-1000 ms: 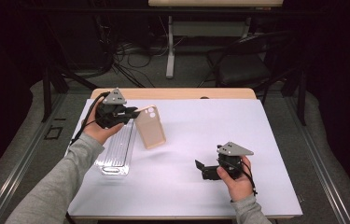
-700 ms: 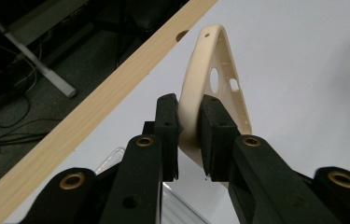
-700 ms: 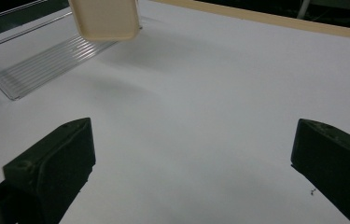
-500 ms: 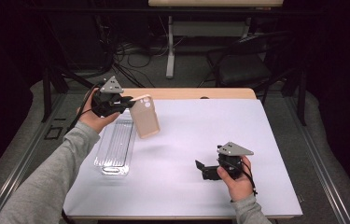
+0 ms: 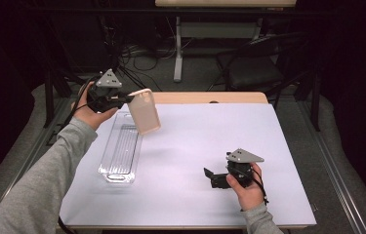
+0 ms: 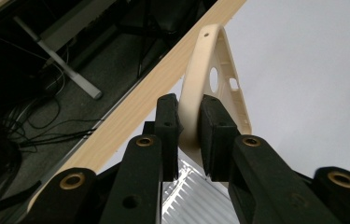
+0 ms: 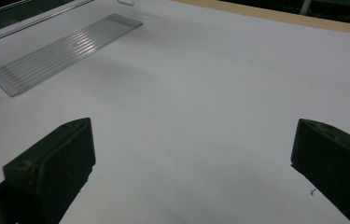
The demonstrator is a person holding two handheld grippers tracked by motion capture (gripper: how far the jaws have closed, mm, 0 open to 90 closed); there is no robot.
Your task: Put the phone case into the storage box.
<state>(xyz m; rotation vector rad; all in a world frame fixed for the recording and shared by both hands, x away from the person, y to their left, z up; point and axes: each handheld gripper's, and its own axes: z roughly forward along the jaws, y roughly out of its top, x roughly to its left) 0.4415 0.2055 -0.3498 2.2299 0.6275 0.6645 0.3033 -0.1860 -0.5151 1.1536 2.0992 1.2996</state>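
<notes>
Above the surface's far left corner, the left gripper holds a beige phone case in the air, jaws pinching its rim edge-on. The case looks light, thin and flexible; a rim grip suits it, though it may bend. The right gripper rests with jaws spread, empty.

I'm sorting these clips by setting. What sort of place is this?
Probably a lab or workshop test bench: a white-topped table in a dark room, cables trailing on the floor behind, and a dark chair pushed aside.
</notes>
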